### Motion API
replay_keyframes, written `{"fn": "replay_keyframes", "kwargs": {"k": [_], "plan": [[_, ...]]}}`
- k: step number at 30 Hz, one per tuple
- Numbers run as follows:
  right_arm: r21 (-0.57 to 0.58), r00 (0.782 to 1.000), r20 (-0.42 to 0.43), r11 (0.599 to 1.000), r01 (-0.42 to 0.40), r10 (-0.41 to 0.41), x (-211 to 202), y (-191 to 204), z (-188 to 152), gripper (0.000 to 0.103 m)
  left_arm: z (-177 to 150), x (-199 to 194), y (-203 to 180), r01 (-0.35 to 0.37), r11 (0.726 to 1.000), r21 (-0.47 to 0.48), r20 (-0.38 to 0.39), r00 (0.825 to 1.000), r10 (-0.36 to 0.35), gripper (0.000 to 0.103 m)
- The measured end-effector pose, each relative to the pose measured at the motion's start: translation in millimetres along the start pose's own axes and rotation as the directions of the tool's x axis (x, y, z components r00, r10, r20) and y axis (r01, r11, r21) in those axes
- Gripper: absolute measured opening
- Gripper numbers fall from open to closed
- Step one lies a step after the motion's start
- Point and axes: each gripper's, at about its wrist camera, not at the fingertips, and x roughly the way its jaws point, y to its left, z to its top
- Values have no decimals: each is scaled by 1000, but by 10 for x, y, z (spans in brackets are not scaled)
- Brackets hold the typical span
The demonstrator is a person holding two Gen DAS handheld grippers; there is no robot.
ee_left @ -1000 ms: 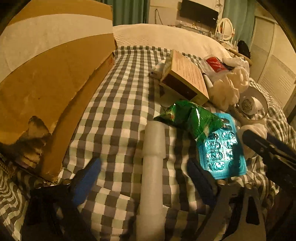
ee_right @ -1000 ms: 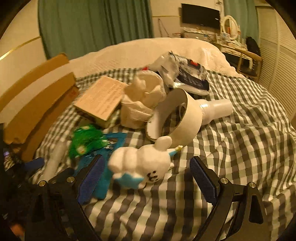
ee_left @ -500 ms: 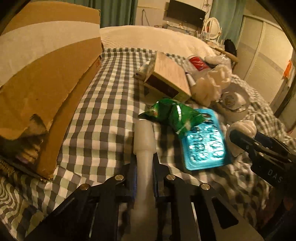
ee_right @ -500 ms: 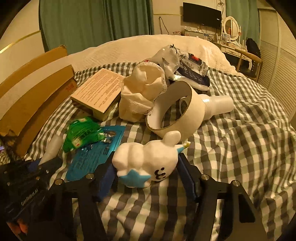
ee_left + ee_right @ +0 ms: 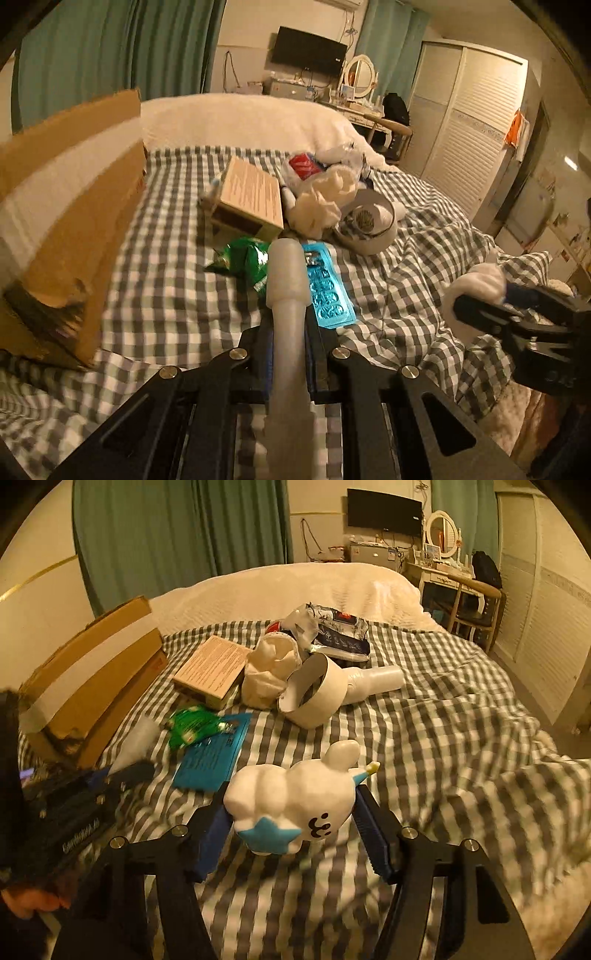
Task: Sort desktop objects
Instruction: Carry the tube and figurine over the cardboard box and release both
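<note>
My left gripper (image 5: 288, 343) is shut on a translucent white tube (image 5: 288, 295) and holds it lifted above the checked bedspread (image 5: 166, 288); the tube also shows in the right wrist view (image 5: 135, 740). My right gripper (image 5: 291, 819) is shut on a white plush toy with a blue star (image 5: 295, 797), lifted off the bed; the toy also shows at the right of the left wrist view (image 5: 476, 284). A green snack bag (image 5: 247, 258), a blue blister pack (image 5: 327, 291), a tan box (image 5: 251, 195) and a white funnel-shaped lamp (image 5: 325, 694) lie on the bed.
A large cardboard box (image 5: 70, 206) stands along the left side of the bed. White cloth (image 5: 269, 668) and plastic bags (image 5: 332, 631) are piled at the back. A desk with a mirror (image 5: 443, 554) and a wardrobe (image 5: 469, 122) stand beyond.
Both grippers closed from open, the left on the tube and the right on the plush toy. Both then lifted their objects up off the bedspread.
</note>
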Motion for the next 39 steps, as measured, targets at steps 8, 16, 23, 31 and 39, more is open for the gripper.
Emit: {"fn": "replay_keyframes", "kwargs": {"k": [8, 16, 23, 31, 39], "plan": [[-60, 997, 82, 998, -5, 10, -651, 304, 399, 63, 451, -739, 142, 7, 999, -48, 163, 987, 1, 13], [-175, 973, 174, 977, -121, 152, -1107, 1150, 1218, 63, 1128, -1446, 766, -54, 990, -130, 327, 940, 94, 13], [-243, 945, 144, 936, -254, 294, -894, 2081, 1767, 63, 1307, -1474, 1687, -191, 965, -180, 289, 928, 237, 13], [-237, 946, 21, 921, -308, 322, -82, 2718, 1921, 63, 952, -925, 2334, -241, 940, -241, 158, 946, 283, 13], [-189, 940, -20, 922, -339, 342, 278, 2714, 1856, 72, 894, -882, 2190, -300, 935, -190, 113, 939, 324, 42]]}}
